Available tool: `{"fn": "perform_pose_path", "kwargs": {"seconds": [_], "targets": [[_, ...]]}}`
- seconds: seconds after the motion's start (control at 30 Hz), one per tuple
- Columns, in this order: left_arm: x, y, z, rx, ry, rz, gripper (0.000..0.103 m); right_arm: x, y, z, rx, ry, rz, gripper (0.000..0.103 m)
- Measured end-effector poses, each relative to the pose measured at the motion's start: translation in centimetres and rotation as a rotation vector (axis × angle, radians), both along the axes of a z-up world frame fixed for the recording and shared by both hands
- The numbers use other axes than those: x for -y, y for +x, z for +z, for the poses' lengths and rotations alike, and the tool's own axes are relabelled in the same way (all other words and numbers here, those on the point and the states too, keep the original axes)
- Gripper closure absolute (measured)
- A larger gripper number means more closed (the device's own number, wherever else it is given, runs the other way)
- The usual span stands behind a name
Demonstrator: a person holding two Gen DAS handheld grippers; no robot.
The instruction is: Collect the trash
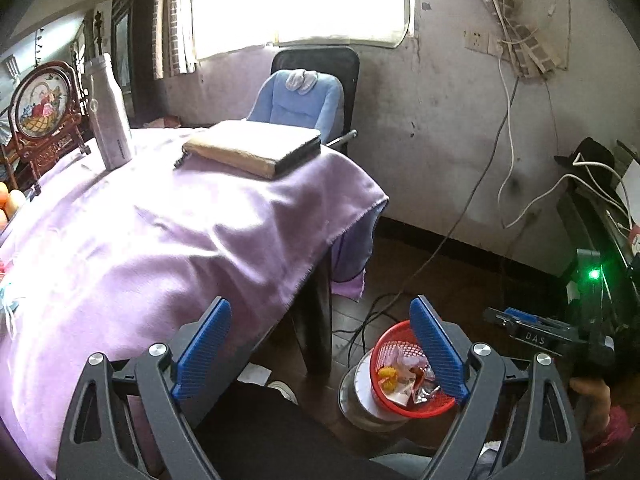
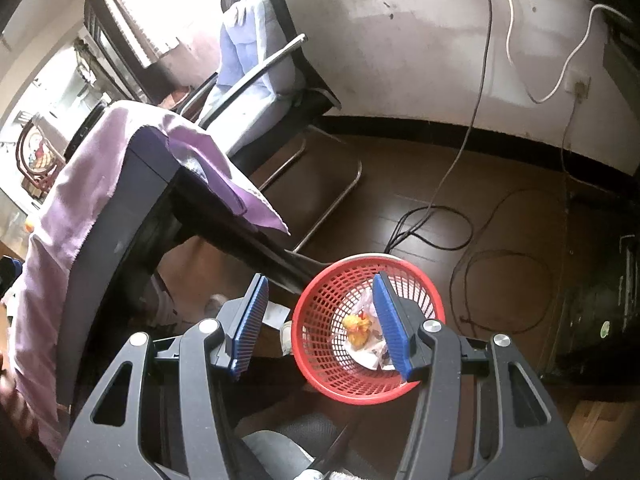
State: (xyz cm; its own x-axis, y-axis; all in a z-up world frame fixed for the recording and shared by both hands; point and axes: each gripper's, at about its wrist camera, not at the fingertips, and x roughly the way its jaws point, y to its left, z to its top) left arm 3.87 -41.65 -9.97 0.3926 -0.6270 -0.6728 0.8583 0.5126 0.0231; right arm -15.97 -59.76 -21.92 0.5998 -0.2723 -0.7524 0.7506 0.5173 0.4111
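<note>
While the right gripper [image 2: 324, 328] partly hides wrappers [image 2: 366, 330] in the red basket [image 2: 320, 364], both grippers, left gripper [image 1: 320, 352] included, gape released and empty.

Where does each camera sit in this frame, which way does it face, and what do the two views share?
Left wrist: sits on the left tool, facing forward and down over the purple-clothed table; its blue fingers stand open and empty, and the right tool shows at the edge.
Right wrist: sits on the right tool, facing down over the floor beside the table; open, empty.
Shared: red basket holding wrappers, blue-cushioned chair, purple cloth.
</note>
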Motion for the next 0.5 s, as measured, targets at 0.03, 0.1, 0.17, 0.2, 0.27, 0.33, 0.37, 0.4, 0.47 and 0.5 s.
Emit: {"fn": "perform_pose_path", "kwargs": {"seconds": [0.03,0.1,0.17,0.2,0.27,0.33,0.37,0.4,0.47,0.5], "targets": [[-0.1,0.0,0.1,0.003,-0.002,0.003,0.014,-0.1,-0.1,0.2,0.006,-0.005,-0.001,0.049],[-0.4,0.1,0.5,0.014,-0.003,0.011,0.014,-0.1,-0.2,0.4,0.013,-0.010,0.000,0.049],[-0.8,0.3,0.8,0.027,0.000,0.030,0.014,-0.4,-0.3,0.6,0.023,-0.015,0.002,0.047],[-1.1,0.6,0.9,0.029,0.000,0.043,0.014,-0.4,-0.3,0.7,0.026,-0.017,0.004,0.047],[-1.5,1.0,1.1,0.026,0.000,0.062,0.014,-0.6,-0.3,0.9,0.030,-0.025,0.012,0.047],[-2.2,1.6,1.4,0.027,-0.003,0.086,0.014,-0.8,-0.2,1.1,0.031,-0.031,0.019,0.047],[-2.6,1.9,1.8,0.029,-0.008,0.101,0.014,-1.0,-0.1,1.2,0.034,-0.035,0.027,0.047],[-2.9,2.1,2.1,0.031,-0.013,0.112,0.014,-1.2,-0.1,1.3,0.037,-0.037,0.033,0.047],[-4.3,2.8,3.3,0.051,-0.033,0.152,0.014,-1.6,0.1,1.6,0.043,-0.046,0.048,0.047],[-5.1,3.2,4.0,0.069,-0.041,0.177,0.014,-1.7,0.1,1.8,0.046,-0.052,0.053,0.047]]}}
